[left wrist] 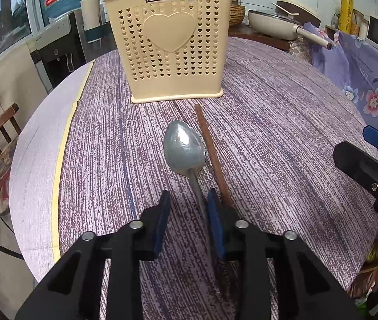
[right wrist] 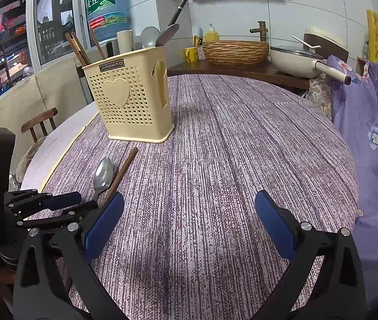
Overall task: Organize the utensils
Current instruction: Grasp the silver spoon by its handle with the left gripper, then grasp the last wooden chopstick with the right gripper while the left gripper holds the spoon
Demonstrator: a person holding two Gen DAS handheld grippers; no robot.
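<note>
A metal spoon (left wrist: pixel 184 149) lies on the purple tablecloth, bowl pointing at a cream utensil holder (left wrist: pixel 171 45) with heart holes. A brown chopstick (left wrist: pixel 210 149) lies just right of the spoon. My left gripper (left wrist: pixel 189 208) is open, low over the spoon's handle, which runs along the inner face of the right pad (left wrist: pixel 215 221). In the right wrist view the holder (right wrist: pixel 130 98) holds chopsticks and spoons, with the spoon (right wrist: pixel 103 174) and chopstick (right wrist: pixel 122 173) in front of it. My right gripper (right wrist: pixel 189 218) is wide open and empty over bare cloth.
The round table (right wrist: pixel 228 146) has its edge at the left, with a wooden chair (right wrist: pixel 39 125) beyond it. A pan (right wrist: pixel 300 61), a woven basket (right wrist: pixel 235 50) and a floral cloth (right wrist: pixel 375 122) stand at the back and right.
</note>
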